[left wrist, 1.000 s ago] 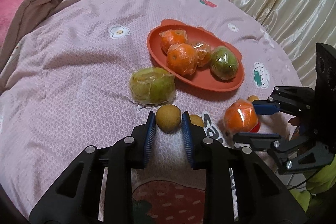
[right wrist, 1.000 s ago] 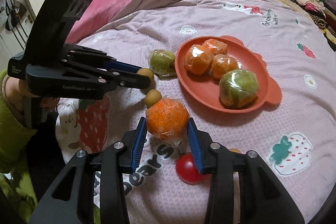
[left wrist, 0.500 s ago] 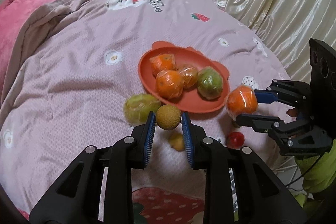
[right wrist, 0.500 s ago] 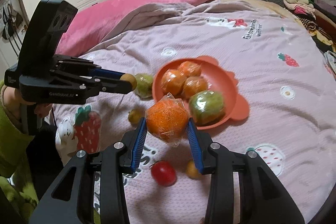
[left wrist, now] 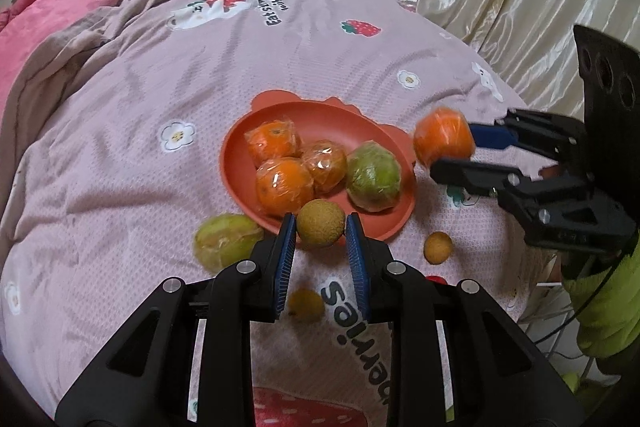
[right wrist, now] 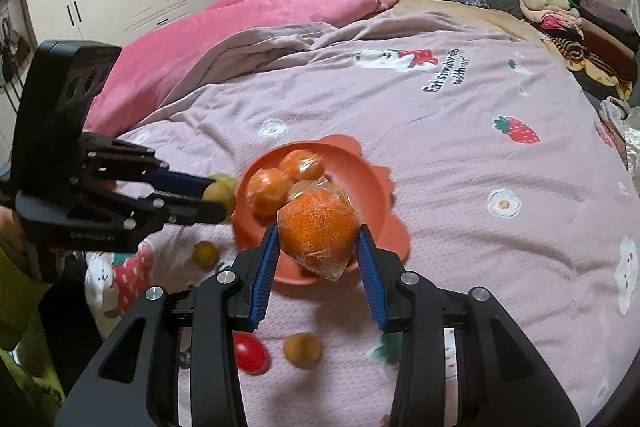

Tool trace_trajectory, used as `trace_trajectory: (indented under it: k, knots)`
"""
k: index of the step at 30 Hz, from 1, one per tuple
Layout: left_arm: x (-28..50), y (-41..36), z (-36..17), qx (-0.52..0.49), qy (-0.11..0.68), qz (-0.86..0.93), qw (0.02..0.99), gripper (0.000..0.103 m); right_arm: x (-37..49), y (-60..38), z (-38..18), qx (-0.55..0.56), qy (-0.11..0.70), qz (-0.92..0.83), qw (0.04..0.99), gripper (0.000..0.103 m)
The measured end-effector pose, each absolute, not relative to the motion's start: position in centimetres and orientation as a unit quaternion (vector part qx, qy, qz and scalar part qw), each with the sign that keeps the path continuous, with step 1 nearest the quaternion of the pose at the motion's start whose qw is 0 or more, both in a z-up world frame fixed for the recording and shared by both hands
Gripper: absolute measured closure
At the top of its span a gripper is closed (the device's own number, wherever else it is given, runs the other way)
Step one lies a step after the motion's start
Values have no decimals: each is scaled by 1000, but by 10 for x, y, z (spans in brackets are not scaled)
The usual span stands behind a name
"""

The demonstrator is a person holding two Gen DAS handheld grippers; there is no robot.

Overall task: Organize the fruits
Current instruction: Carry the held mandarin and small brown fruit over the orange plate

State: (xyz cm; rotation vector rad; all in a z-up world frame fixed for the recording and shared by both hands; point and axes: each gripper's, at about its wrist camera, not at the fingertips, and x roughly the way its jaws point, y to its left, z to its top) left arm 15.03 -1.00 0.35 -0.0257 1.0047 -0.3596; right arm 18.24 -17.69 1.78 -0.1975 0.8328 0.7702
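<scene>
My left gripper (left wrist: 320, 227) is shut on a small brown round fruit (left wrist: 320, 222) and holds it in the air over the near rim of the orange plate (left wrist: 280, 115). My right gripper (right wrist: 318, 247) is shut on a plastic-wrapped orange (right wrist: 318, 225) and holds it above the plate (right wrist: 376, 187); it shows in the left wrist view (left wrist: 442, 141) at the plate's right edge. The plate holds three wrapped oranges (left wrist: 284, 183) and a wrapped green fruit (left wrist: 373, 175).
On the pink bedspread lie a wrapped green fruit (left wrist: 226, 239), two small brown fruits (left wrist: 438, 247) (left wrist: 306, 305) and a red tomato (right wrist: 249, 351). A pink quilt (right wrist: 240, 23) is bunched at the far left, folded clothes (right wrist: 576, 23) at the far right.
Both grippers have risen and moved toward the plate with their fruits. The wrapped orange now hangs over the plate, and the brown fruit is at its near rim.
</scene>
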Motion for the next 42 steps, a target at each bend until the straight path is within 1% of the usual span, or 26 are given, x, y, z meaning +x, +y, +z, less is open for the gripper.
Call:
trace_trajectory:
  k: [10,19,42]
  knots:
    - [160,-28,-2,7,492,-174,853,84,209,-175,17,-101,392,358,841,65]
    - [166,-37,-8,19,501,-172,848,84,232,-167,4,-108,407,357,833,65]
    - [173,-41,-16,20,509,-176,842,84,258,-144,-19,-128,445,376,802,65]
